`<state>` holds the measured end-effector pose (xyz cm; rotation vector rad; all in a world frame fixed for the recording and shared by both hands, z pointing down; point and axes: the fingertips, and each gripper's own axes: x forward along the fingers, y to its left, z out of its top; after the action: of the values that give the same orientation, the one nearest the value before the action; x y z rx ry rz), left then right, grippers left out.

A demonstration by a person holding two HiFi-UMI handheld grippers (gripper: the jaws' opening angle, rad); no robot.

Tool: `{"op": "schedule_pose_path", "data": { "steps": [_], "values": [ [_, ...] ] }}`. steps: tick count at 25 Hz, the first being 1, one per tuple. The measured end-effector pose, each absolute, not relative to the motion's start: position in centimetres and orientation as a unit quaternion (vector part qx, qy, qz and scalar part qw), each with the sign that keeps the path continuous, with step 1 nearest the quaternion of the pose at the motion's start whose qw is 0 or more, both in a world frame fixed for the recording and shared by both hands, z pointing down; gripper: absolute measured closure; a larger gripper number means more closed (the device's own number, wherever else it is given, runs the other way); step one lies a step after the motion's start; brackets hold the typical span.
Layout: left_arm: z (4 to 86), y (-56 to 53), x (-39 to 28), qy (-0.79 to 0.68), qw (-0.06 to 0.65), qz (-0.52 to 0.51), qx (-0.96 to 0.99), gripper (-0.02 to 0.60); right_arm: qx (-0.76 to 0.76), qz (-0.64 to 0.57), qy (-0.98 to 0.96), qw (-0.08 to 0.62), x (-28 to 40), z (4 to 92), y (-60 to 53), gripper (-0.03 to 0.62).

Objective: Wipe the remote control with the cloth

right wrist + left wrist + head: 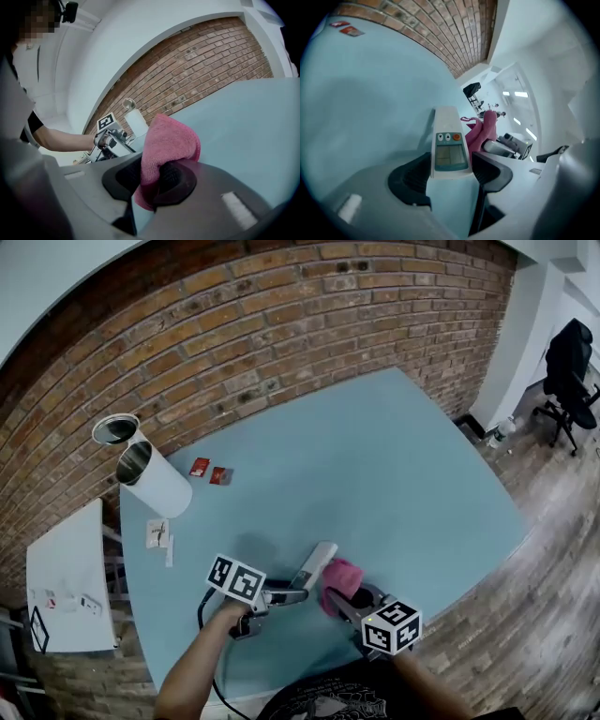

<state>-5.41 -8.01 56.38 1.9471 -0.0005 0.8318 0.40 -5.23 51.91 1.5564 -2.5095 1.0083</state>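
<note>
Left tongs (451,169) hold the remote control (449,133), screen (450,158) shown only there; right tongs (152,180) pinch the cloth (169,140)

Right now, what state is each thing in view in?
remote control, clamped in the left gripper, display side showing.
cloth, bunched, clamped in the right gripper.
left gripper, shut on the remote control.
right gripper, shut on the cloth.
white canister, mouth open.
</note>
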Motion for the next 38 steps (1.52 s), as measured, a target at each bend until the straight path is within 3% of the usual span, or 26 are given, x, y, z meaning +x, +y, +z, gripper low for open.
{"op": "schedule_pose_path", "data": {
  "steps": [10, 15, 23, 30, 33, 38],
  "values": [
    [59.0, -8.6, -7.3, 0.008, 0.23, 0.579, 0.782, 0.308, 0.434, 0.337, -0.835, 0.016, 2.4, 51.8, -6.7, 0.53],
    [59.8, -10.2, -7.5, -0.002, 0.136, 0.638, 0.758, 0.301, 0.387, 0.337, -0.857, 0.04, 3.0, 52.1, -7.2, 0.53],
    [58.8, -10.3, -9.6, -0.125, 0.146, 0.601, 0.776, 0.296, 0.328, 0.329, -0.884, 0.056, 2.8, 51.7, -7.9, 0.53],
    [52.8, -7.7, -10.0, -0.32, 0.237, 0.379, 0.835, 0.322, 0.316, 0.299, -0.898, 0.067, 0.8, 50.0, -6.8, 0.53],
    [50.8, -6.0, -10.5, -0.385, 0.22, 0.31, 0.841, 0.581, 0.32, 0.281, -0.902, 0.071, -0.6, 49.1, -5.7, 0.53],
    [48.6, -2.0, -9.8, -0.411, 0.219, 0.224, 0.856, 0.581, 0.336, 0.257, -0.903, 0.072, -2.6, 47.2, -2.5, 0.53]
  ]
}}
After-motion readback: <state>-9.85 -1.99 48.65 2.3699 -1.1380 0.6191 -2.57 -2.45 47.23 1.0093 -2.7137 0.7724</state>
